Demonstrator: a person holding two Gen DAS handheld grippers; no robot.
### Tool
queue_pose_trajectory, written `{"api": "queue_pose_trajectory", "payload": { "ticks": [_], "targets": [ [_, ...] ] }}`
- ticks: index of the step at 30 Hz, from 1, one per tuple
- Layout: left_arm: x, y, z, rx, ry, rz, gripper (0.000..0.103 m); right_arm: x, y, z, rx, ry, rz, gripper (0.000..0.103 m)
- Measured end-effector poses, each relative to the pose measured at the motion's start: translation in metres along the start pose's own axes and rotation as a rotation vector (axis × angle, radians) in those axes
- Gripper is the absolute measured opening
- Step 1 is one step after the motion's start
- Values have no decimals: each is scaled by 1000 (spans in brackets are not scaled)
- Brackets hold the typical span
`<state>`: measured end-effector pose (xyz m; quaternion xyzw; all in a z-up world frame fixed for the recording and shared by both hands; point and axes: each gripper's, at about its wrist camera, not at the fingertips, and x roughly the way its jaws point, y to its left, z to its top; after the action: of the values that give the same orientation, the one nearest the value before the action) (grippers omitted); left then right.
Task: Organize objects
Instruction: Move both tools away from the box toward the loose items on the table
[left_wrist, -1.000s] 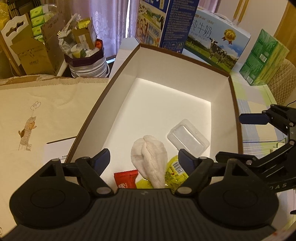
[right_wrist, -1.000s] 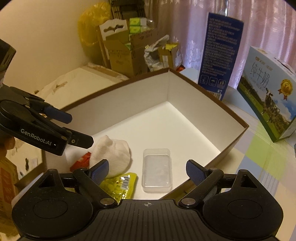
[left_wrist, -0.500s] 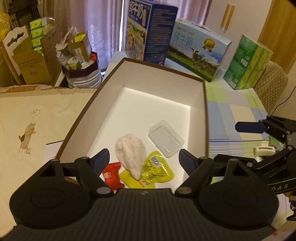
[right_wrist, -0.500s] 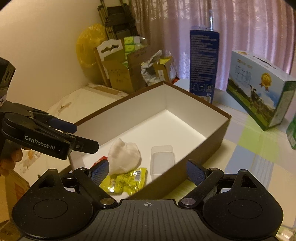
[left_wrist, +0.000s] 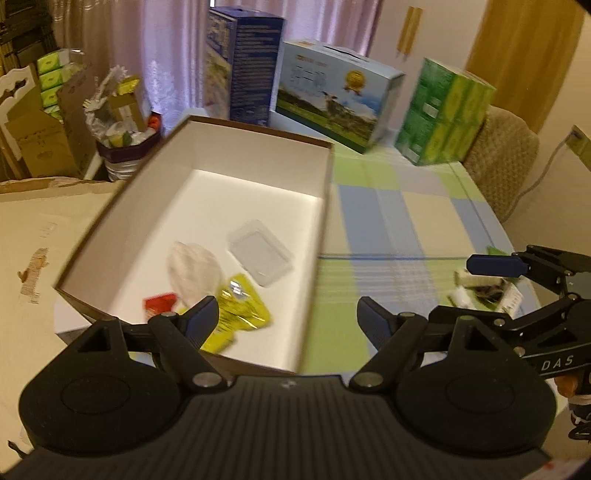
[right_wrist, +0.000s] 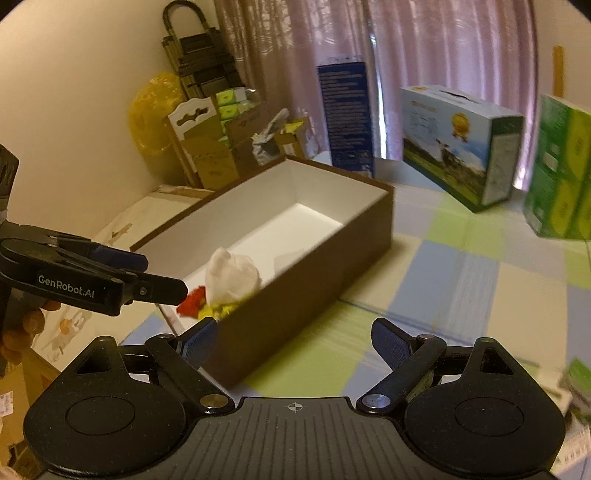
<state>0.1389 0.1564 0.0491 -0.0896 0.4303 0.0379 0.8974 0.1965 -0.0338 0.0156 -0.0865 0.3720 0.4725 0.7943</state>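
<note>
A brown box (left_wrist: 255, 155) with a white inside holds a white cloth (left_wrist: 192, 266), a clear plastic tray (left_wrist: 260, 253), a yellow packet (left_wrist: 240, 306) and a red packet (left_wrist: 160, 304). My left gripper (left_wrist: 286, 321) is open and empty, hanging over the box's near right corner. My right gripper (left_wrist: 480, 291) is open to the right, above small white and green items (left_wrist: 484, 291) on the table. In the right wrist view, the open right gripper (right_wrist: 295, 341) is outside the box (right_wrist: 314, 273). The cloth (right_wrist: 231, 275) shows over the box wall, and the left gripper (right_wrist: 155, 275) is beside it.
Milk cartons (left_wrist: 332, 92) and a green tissue pack (left_wrist: 443, 110) stand at the back of the checked tablecloth (left_wrist: 388, 206). Cardboard boxes and a bin (left_wrist: 122, 122) crowd the left. A padded chair (left_wrist: 502, 155) sits at far right.
Both grippers have pulled back out of the box and swung right. The box now sits further left and away in both views. Both stay open.
</note>
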Motion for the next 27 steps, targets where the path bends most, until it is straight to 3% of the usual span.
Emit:
{"api": "queue_pose_trajectory", "payload": {
  "ticks": [13, 27],
  "targets": [
    [14, -75, -30, 56, 56, -72, 79, -54, -51, -54, 115, 35, -80, 88],
    [79, -151, -50, 181, 159, -164, 79, -94, -120, -104, 271, 87, -248, 88]
  ]
}}
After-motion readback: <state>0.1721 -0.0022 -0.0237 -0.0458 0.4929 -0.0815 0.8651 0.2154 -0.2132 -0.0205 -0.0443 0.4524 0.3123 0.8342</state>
